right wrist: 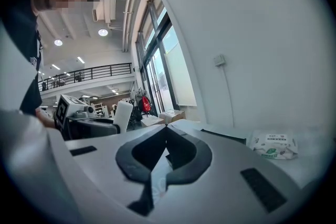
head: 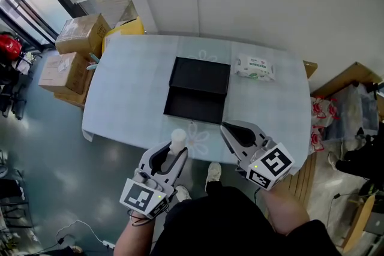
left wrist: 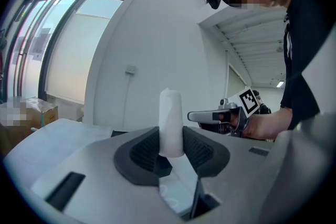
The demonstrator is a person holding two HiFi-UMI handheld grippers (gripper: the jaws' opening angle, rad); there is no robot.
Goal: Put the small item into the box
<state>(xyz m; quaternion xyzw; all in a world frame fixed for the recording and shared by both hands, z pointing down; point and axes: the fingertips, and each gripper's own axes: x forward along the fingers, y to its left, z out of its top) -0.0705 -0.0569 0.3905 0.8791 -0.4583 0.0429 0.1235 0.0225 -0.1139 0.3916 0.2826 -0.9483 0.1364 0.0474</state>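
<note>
Already the left tongs (head: 175,154) pinch the white tube (head: 178,140); right tongs (head: 227,129) closed, empty; the mid-frame box (head: 195,106) still lacks it.

Black box (head: 198,88), white cylinder (head: 178,141), floral tablecloth (head: 129,93)

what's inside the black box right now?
Head view shows only a dark, bare interior in the black box; its shadowed corners can't be checked. The white cylinder is outside it, clamped in the left hand-held gripper.
</note>
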